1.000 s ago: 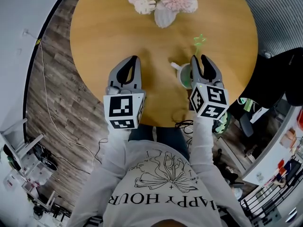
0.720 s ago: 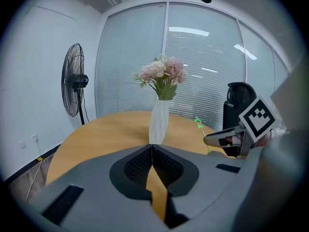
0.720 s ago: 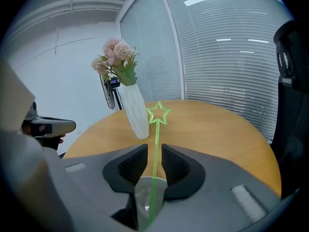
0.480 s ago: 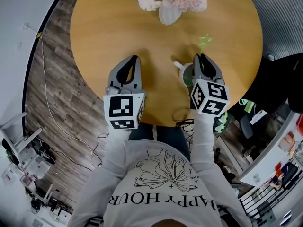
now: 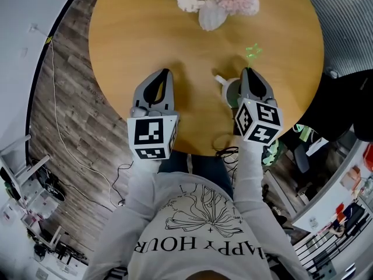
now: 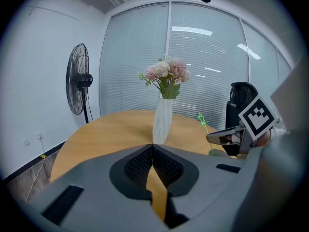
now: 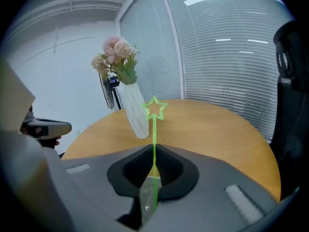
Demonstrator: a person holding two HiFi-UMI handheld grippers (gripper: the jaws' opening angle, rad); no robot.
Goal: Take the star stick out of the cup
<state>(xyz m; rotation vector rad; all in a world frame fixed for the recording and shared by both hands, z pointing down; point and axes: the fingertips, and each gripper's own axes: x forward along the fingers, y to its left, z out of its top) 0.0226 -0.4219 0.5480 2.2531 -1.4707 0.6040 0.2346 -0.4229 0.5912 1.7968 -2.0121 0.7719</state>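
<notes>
Star stick [image 7: 154,132] in down-angled right tongs [image 5: 250,74]

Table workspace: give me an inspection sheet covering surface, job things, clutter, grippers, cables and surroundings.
Surface: round wooden table, no spills seen.
Job's things: green star stick standing in the cup.
Clutter: vase of pink flowers.
Grippers: left gripper shut, empty; right gripper has just been closing, now shut on the star stick.
Cables: white cable on the floor.
Surroundings: standing fan, window blinds, black chair.
</notes>
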